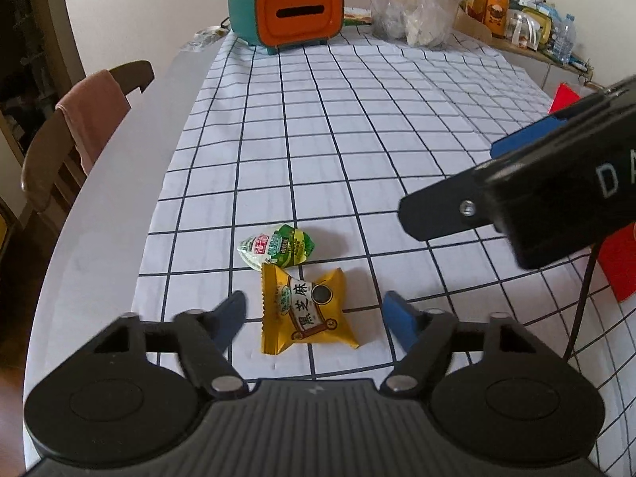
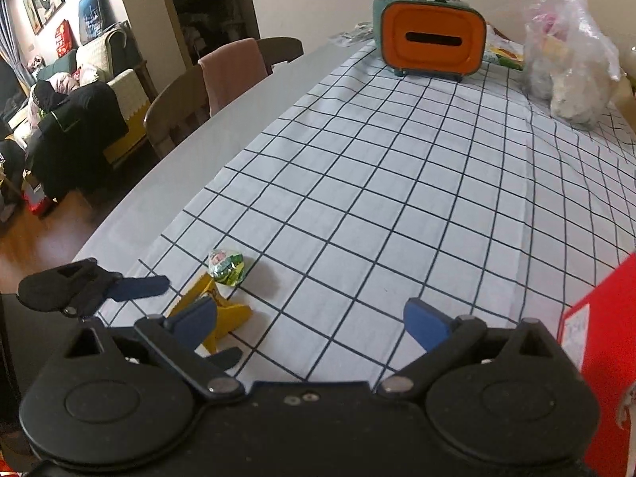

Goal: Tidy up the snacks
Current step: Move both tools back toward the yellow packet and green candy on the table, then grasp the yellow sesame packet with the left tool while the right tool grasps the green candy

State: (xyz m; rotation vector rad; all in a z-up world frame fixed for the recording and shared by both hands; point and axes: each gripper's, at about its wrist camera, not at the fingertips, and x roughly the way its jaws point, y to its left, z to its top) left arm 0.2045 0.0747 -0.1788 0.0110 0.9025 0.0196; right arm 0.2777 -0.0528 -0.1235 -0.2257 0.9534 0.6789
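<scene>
While tilted down over the checked cloth, left gripper straddles the yellow snack packet, jaws apart, pads not touching it; green packet touches the yellow one's far edge; right gripper released, empty, right of the yellow packet, partly hiding it

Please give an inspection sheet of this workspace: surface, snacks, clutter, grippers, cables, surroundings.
Surface: table under a checked cloth.
Job's things: yellow packet touching green packet at the near left; red box at the right.
Clutter: orange-fronted box and plastic bag at the far end; bottles beyond.
Grippers: left gripper open, yellow packet between the fingers, untouched; right gripper open, empty.
Cables: black cable hanging from the right gripper.
Surroundings: chair with pink cloth; sofa.
</scene>
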